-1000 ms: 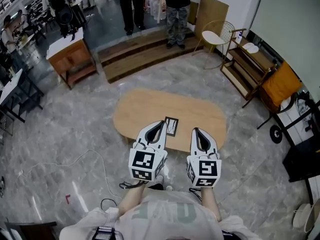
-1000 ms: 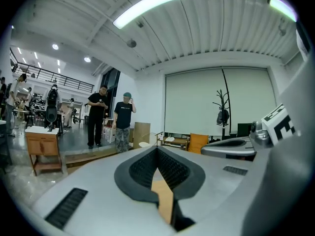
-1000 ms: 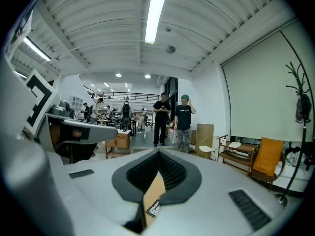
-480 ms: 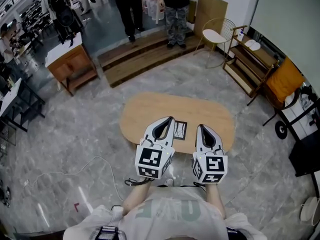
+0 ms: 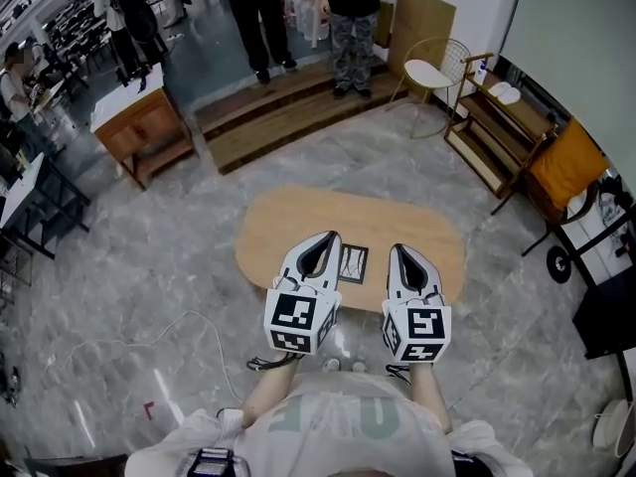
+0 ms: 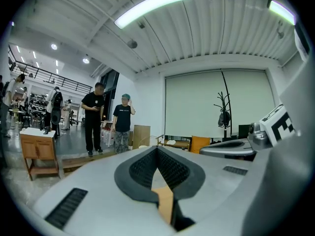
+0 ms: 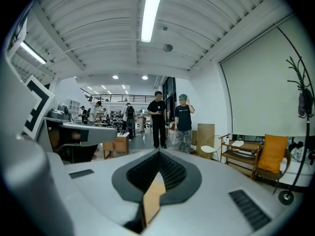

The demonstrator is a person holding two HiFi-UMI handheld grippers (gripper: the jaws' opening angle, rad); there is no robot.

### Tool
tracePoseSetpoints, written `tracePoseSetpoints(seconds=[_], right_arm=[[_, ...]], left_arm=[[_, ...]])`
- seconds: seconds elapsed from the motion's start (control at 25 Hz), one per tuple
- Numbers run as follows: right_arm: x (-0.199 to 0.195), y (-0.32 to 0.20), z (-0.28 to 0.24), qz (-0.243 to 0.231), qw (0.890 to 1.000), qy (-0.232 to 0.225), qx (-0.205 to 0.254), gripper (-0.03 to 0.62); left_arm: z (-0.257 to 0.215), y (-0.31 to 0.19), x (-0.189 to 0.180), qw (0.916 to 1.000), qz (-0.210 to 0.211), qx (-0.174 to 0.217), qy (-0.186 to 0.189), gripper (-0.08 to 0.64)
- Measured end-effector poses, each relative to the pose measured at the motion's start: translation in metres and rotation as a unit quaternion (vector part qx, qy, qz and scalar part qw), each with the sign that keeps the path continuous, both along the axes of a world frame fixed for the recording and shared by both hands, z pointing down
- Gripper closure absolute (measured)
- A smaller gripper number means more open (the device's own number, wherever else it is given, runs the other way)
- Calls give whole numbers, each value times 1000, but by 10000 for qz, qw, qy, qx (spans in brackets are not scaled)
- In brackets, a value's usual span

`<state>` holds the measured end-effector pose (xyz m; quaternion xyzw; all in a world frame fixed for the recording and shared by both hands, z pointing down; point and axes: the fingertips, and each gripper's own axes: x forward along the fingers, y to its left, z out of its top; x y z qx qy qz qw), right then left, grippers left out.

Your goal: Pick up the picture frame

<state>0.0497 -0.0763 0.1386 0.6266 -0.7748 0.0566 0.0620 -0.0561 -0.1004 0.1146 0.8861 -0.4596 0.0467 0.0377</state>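
Readable text: none. The marker cubes [image 5: 297,318] carry only black-and-white square codes. The pale lettering on the person's shirt [image 5: 328,420] is cut off and too blurred to read.

The picture frame [image 5: 353,263] lies flat on the oval wooden table [image 5: 288,207], by its near edge, about mid-length. The picture inside the dark border cannot be made out.

Left gripper [image 5: 323,238] [image 6: 157,149]: jaws closed, nothing between them, just beside the frame's left side. Right gripper [image 5: 397,250] [image 7: 158,154]: tips together, empty, right of the frame.

In both gripper views the gripper bodies hide the frame; only a tan sliver of table shows.
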Motion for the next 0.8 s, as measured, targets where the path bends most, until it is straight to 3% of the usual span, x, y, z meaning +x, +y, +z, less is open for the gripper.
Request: tracePoseSetpoints(seconds=[0.4, 0.56, 0.8], right_arm=[[21, -24, 10, -54, 9999, 70, -48, 588], [26, -45, 35, -11, 9999, 22, -132, 588], [15, -56, 113, -113, 9983, -56, -572, 588]], left_arm=[[22, -21, 11, 9998, -104, -168, -68, 552], [64, -46, 14, 9986, -160, -412, -307, 552], [141, -56, 3, 9945, -399, -870, -432, 552]])
